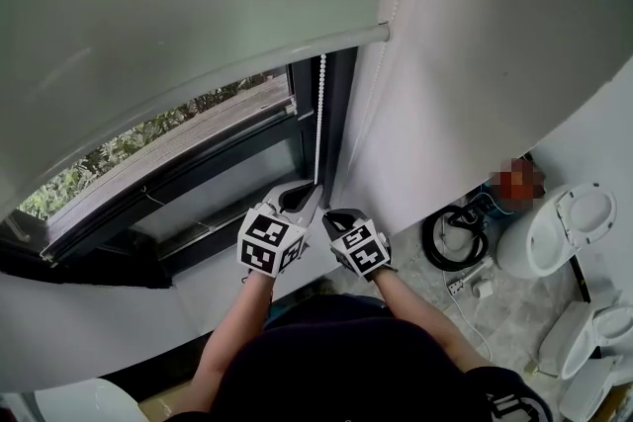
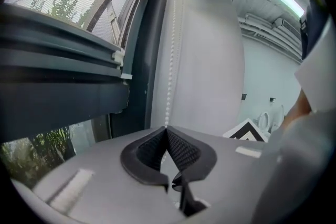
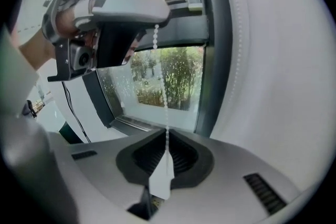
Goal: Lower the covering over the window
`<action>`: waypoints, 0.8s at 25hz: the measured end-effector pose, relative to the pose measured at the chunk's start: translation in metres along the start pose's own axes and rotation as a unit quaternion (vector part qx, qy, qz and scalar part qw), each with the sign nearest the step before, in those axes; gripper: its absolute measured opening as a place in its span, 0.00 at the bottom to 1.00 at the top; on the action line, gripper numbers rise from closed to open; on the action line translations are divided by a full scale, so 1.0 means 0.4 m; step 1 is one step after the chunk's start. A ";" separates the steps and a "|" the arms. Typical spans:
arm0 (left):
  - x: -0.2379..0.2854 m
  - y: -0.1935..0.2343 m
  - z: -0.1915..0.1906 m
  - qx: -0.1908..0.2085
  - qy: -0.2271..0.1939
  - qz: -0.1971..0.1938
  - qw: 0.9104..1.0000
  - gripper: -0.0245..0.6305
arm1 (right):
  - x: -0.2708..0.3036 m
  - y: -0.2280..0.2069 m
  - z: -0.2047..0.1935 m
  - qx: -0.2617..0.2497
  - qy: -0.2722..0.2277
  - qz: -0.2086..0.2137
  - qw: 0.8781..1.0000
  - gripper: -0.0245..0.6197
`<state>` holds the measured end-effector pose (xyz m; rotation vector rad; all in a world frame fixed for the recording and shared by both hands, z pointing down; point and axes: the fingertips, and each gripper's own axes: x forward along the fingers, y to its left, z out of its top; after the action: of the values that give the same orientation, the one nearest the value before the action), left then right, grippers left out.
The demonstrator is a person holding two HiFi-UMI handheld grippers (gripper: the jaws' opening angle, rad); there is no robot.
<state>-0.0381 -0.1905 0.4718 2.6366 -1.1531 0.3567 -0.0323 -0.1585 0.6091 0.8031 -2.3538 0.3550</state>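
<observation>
Clearly, the roller blind (image 1: pixel 178 5) covers only the upper part of the window (image 1: pixel 148 138). Its stiff bottom bar (image 1: pixel 297 49) hangs across the glass, and the low strip with green bushes behind it is not covered yet. The cloth looks smooth, matt and pale grey-green; the window frame (image 1: pixel 333 104) is dark and hard. At the right edge of this frame the left gripper (image 1: pixel 297 198) is clenched on the bead chain (image 1: pixel 319 114), a thin string of small round white beads. Just below it on the chain the right gripper (image 1: pixel 341 217) pinches the same string, where a white tapered plastic piece (image 3: pixel 161 178) lies between its ribbed black pads. To do this step well, I think the pull must go straight down along the frame, slow and steady, because the beads can slip from the pads and a sideways pull may jam the chain.
</observation>
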 end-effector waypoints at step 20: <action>0.004 0.015 -0.025 -0.014 -0.006 0.009 1.000 0.05 | -0.379 0.016 0.483 -0.019 -0.299 -0.049 0.953 0.20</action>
<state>-0.0427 -0.1925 0.4824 2.6098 -1.1779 0.3278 -0.0325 -0.1667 0.3635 1.1257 -2.8458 0.0151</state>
